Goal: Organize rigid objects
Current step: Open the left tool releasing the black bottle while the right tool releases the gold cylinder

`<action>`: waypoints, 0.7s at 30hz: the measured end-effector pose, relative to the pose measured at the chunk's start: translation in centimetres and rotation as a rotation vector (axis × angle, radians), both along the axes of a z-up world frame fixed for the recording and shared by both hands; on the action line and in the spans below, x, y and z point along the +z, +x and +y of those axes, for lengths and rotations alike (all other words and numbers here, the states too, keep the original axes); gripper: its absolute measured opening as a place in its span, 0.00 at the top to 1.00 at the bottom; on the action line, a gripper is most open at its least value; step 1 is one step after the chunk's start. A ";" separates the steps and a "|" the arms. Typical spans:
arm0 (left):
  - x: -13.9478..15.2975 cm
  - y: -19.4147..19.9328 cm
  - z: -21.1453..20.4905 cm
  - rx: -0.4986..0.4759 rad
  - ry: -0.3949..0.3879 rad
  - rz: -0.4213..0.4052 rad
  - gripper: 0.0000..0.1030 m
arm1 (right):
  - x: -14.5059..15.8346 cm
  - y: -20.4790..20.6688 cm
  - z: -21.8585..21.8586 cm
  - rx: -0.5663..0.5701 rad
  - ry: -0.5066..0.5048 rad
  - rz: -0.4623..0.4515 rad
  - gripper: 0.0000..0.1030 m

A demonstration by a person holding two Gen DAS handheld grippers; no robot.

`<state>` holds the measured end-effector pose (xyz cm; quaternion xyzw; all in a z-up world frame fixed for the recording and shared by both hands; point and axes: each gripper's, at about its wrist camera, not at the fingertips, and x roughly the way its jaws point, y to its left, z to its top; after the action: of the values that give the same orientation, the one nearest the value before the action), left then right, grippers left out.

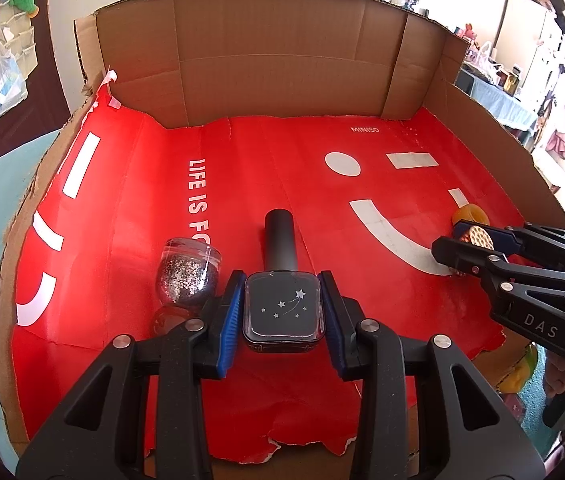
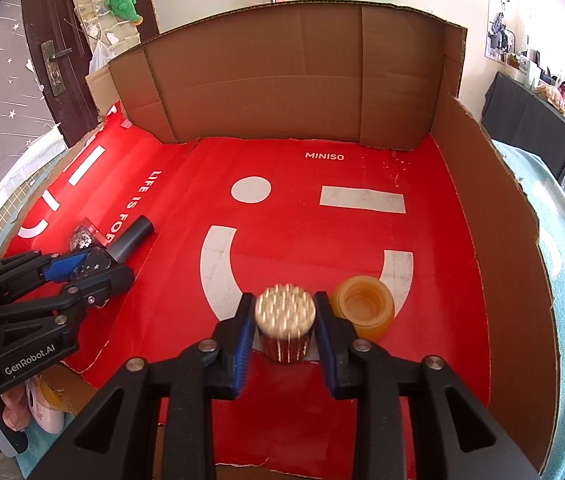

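On the red sheet (image 1: 262, 168) inside the cardboard box (image 1: 282, 60), a glitter jar (image 1: 188, 276) lies leftmost. Beside it, the left gripper (image 1: 284, 306) clamps a dark bottle (image 1: 282, 312). The right gripper (image 2: 284, 320) stands slightly parted around a red cup (image 2: 285, 328), the pads apparently off it, just beside an amber jar (image 2: 364, 312).

Black claw (image 1: 284, 312), blue pads (image 1: 229, 320), silver screws
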<state>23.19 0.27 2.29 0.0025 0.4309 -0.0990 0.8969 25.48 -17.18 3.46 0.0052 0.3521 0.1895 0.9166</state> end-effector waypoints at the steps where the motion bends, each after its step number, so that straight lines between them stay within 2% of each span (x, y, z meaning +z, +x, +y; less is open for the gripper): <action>1: 0.1 -0.1 0.0 -0.002 -0.004 0.001 0.63 | 0.0 0.0 0.1 0.003 0.000 -0.001 0.65; 4: 0.5 -0.4 -0.2 0.001 0.005 -0.019 0.52 | 0.0 -0.1 0.2 0.010 -0.001 0.000 0.60; 7: 1.2 -0.9 -0.5 0.007 0.039 -0.057 0.48 | 0.0 -0.1 0.1 0.013 0.010 0.005 0.57; 10: 1.7 -1.3 -0.5 0.010 0.053 -0.081 0.40 | 0.1 -0.3 -0.2 0.012 0.023 0.009 0.55; 16: 2.7 -2.0 -0.3 0.023 0.050 -0.097 0.37 | 0.6 -1.5 -0.4 0.016 0.035 -0.012 0.47; 21: 3.5 -3.1 -0.6 0.028 0.074 -0.128 0.28 | 1.1 -2.7 -0.8 0.021 0.056 -0.031 0.41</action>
<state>20.10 -0.28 5.77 0.0362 0.3760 -0.0701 0.9232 22.76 -17.99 4.59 0.0243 0.3326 0.2091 0.9193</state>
